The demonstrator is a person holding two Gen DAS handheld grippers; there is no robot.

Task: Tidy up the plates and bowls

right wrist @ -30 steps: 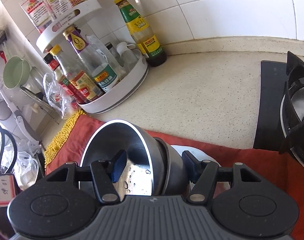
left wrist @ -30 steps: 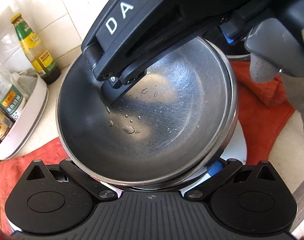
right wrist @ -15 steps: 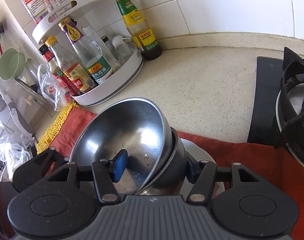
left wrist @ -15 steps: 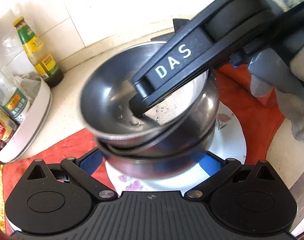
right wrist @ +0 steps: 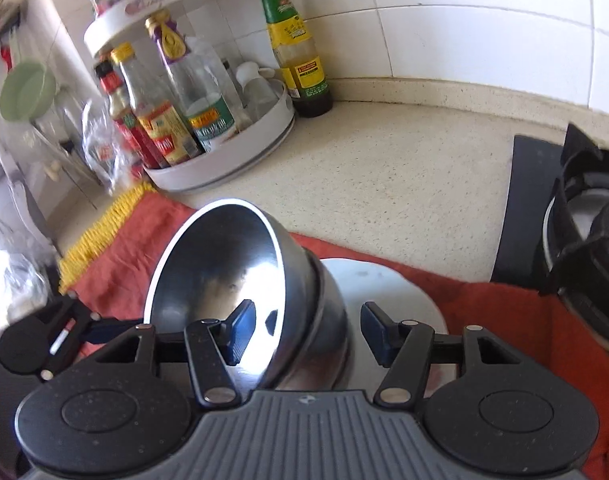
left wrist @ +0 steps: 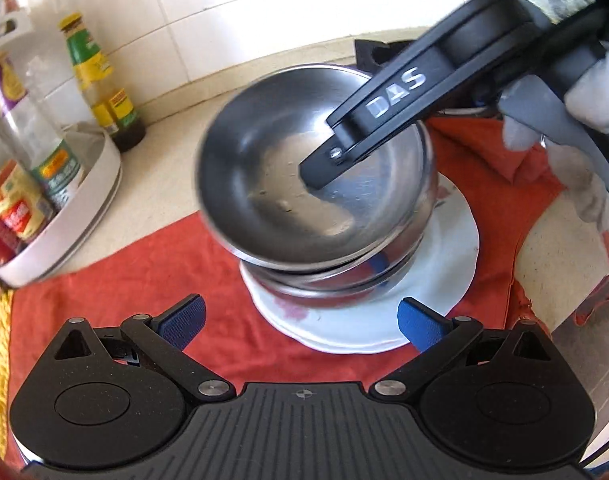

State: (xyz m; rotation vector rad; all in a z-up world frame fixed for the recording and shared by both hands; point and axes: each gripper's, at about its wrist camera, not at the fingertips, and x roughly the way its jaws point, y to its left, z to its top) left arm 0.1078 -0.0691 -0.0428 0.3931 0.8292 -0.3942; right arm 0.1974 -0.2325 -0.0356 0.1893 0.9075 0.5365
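Steel bowls point(left wrist: 316, 184) are sitting nested and tilted on a white plate point(left wrist: 456, 280), which is lying on the red cloth point(left wrist: 124, 280) near the counter's front edge. The right gripper point(right wrist: 304, 330) is straddling the stack's rim, one pad inside the top bowl, the other outside past the wall; whether both pads are pressing is hard to tell. The left gripper point(left wrist: 300, 320) is hanging wide open and empty just near of the plate.

The stack is leaning left, and the steel looks wet, so I'd judge the top bowl could slide off, or the stack could drag the plate.

The left view is showing the plate's full outline and the gloved hand point(left wrist: 576, 148); the right view is showing the bottle rack point(right wrist: 224, 160) and the stove point(right wrist: 584, 216) to the far right.
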